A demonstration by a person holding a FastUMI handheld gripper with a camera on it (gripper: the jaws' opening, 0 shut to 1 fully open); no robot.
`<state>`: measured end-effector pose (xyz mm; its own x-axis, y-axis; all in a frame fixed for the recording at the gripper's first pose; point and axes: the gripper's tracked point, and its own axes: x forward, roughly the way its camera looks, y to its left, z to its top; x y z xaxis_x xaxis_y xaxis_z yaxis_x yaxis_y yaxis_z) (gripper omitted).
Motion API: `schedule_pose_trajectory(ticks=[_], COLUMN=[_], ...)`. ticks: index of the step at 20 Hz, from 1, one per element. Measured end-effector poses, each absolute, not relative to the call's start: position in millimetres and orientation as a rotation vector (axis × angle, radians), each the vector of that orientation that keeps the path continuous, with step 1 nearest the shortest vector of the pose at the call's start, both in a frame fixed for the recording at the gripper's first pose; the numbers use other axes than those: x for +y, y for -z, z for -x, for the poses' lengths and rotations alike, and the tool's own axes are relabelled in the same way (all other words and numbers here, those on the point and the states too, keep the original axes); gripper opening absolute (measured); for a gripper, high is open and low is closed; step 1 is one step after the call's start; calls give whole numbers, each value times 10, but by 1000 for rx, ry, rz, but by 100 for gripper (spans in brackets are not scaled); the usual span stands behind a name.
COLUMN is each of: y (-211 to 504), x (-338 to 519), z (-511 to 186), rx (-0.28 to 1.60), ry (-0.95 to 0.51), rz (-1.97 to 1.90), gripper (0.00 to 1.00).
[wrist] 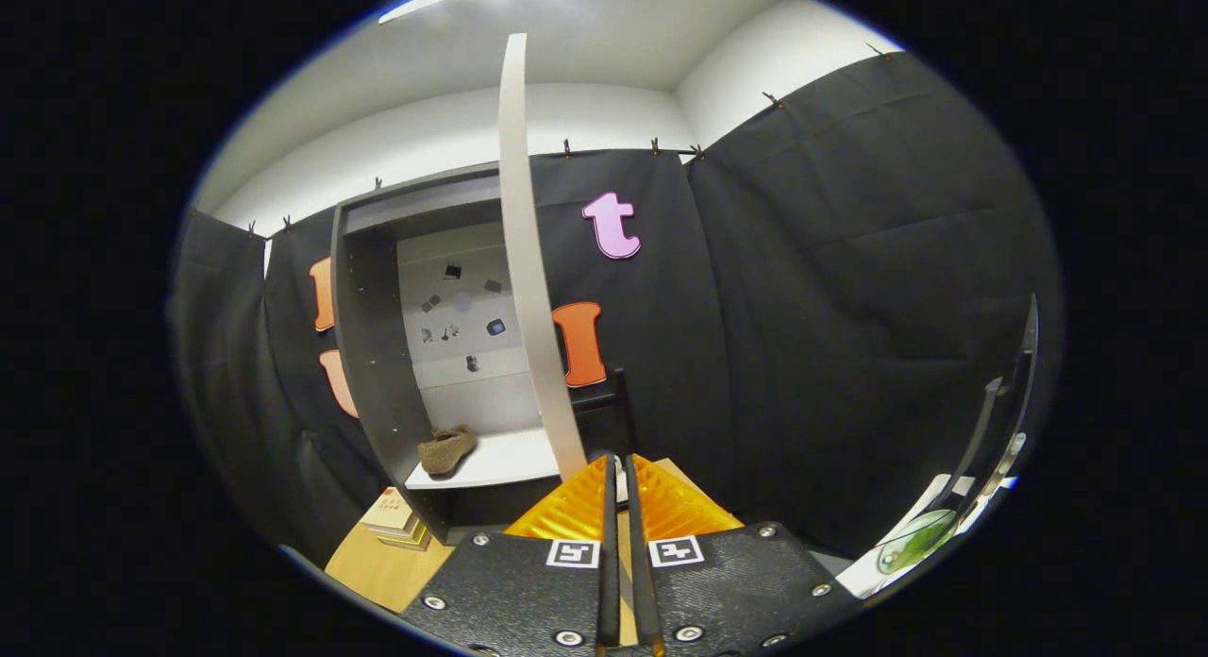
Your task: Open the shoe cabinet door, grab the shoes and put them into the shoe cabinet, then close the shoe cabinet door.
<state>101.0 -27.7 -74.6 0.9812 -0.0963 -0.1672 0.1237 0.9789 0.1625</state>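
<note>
Pinching the thin pale edge of the cabinet door point(525, 261), the tool point(618, 487) is clenching on it, seemingly to swing it; the dark, boxy shoe cabinet point(373, 355) is standing open; a soft brown shoe point(446, 449) is lying on its smooth white shelf point(505, 461), beyond the fingers.

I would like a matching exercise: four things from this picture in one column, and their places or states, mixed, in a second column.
Things:
1. shoe
2. cabinet door
3. hand-held gripper
4. books

Places or states:
A. swung open, seen edge-on
B. stacked on the wooden surface beside the cabinet's foot
C. lying on the white shelf inside the cabinet
D. fingers nearly together at the door's lower edge

Pairs: 1-C, 2-A, 3-D, 4-B
</note>
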Motion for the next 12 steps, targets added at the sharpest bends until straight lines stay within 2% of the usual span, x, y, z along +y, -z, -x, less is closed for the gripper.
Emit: schedule_pose_trajectory(ticks=[7,9,10,12], y=[994,1100,1182,1364], x=[480,778,904,1196], z=[-906,-923,-940,-963], rx=[197,208,221,254], ry=[121,90,71,25], rz=[-162,-178,-176,-166], gripper=[8,17,27,36])
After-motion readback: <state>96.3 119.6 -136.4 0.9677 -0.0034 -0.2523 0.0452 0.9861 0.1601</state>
